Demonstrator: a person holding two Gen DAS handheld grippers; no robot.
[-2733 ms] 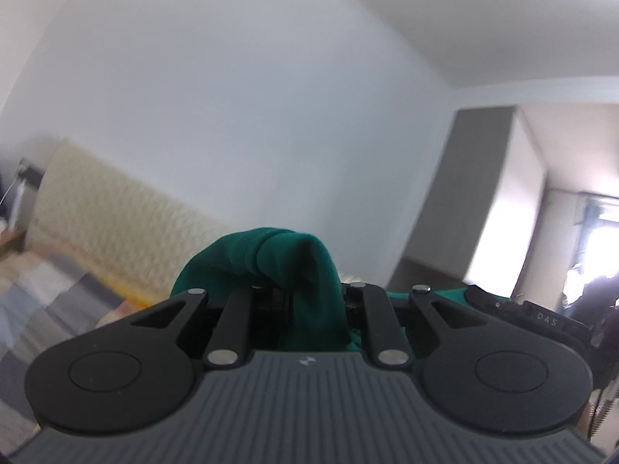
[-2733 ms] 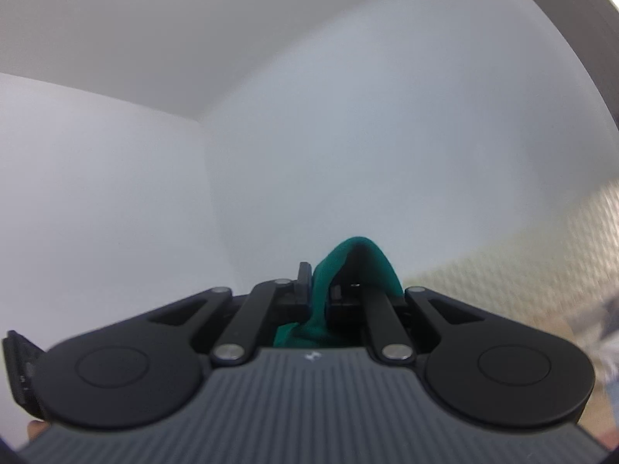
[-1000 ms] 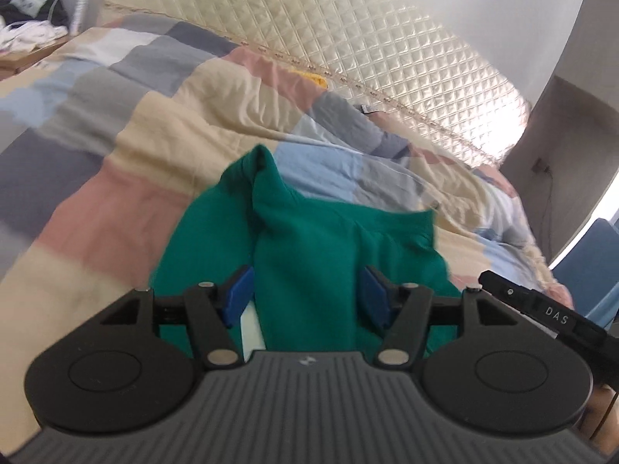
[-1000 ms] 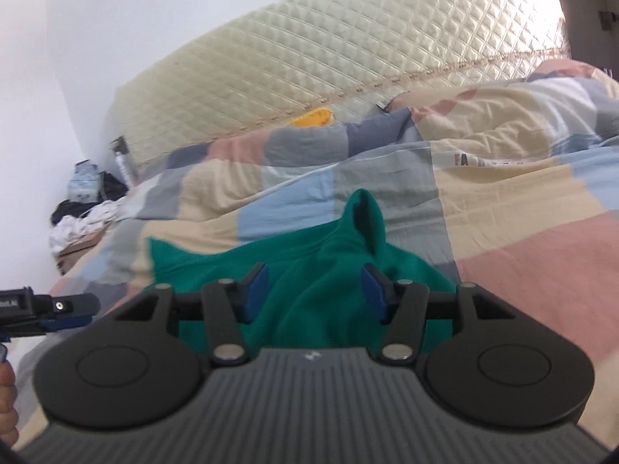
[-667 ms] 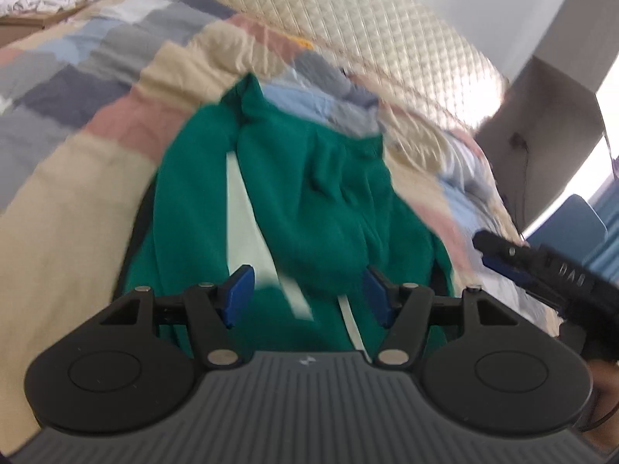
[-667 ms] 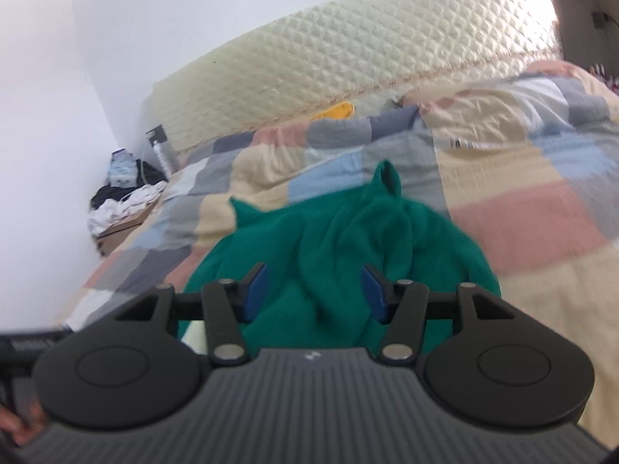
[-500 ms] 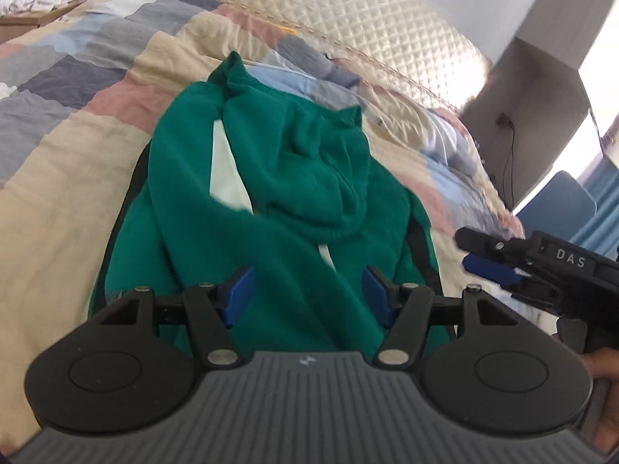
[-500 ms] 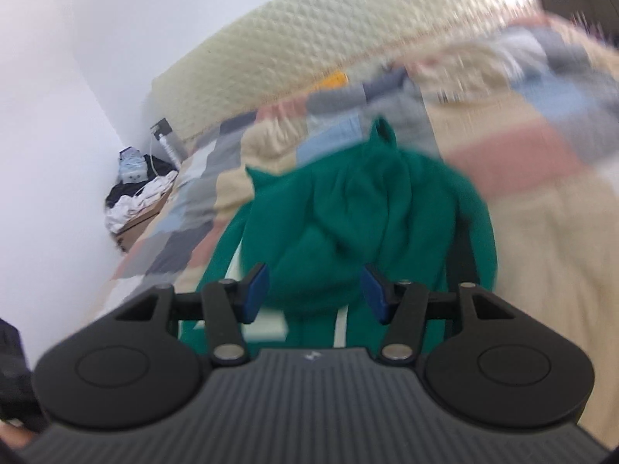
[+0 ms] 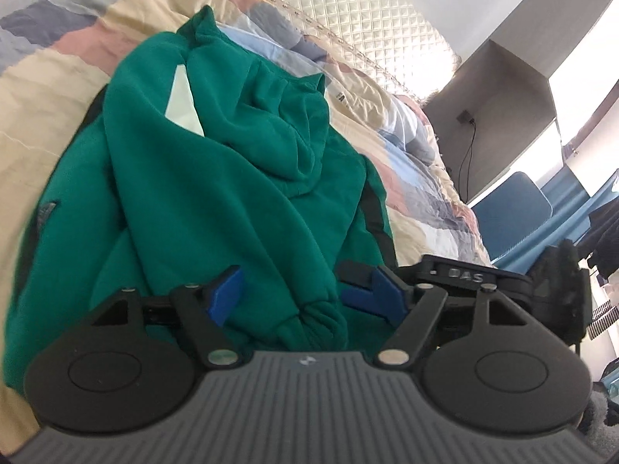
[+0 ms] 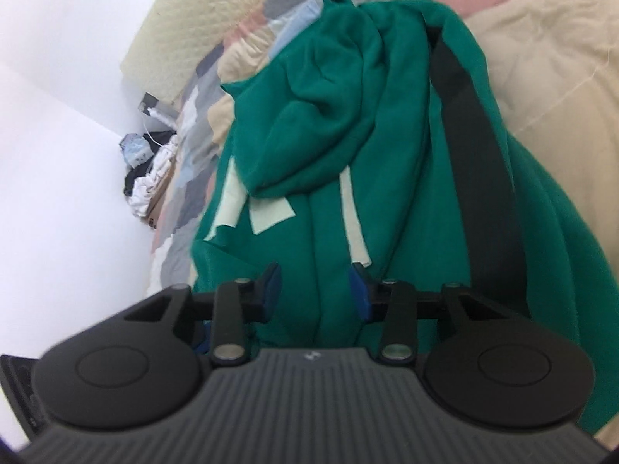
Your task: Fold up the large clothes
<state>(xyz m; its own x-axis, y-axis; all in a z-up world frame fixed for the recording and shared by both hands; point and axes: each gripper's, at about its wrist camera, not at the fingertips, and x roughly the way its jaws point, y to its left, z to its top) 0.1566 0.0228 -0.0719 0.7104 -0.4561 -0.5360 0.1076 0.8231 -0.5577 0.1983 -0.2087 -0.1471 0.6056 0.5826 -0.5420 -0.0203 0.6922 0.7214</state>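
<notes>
Released, green hoodie [image 9: 216, 178] now lies on quilt [image 9: 50, 77]; left jaws opening, right closing, both empty.

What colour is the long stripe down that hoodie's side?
Black, on the green hooded sweatshirt; the long stripe shows best in the right wrist view.

Bare quilt [image 9: 42, 73] lies open beside the hoodie [image 9: 216, 178]

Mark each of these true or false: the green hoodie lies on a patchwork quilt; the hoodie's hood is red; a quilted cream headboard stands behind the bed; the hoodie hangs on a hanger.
1. The green hoodie lies on a patchwork quilt. True.
2. The hood is red. False: it is green, like the rest.
3. A quilted cream headboard stands behind the bed. True.
4. The hoodie hangs on a hanger. False: it is spread on the bed.
</notes>
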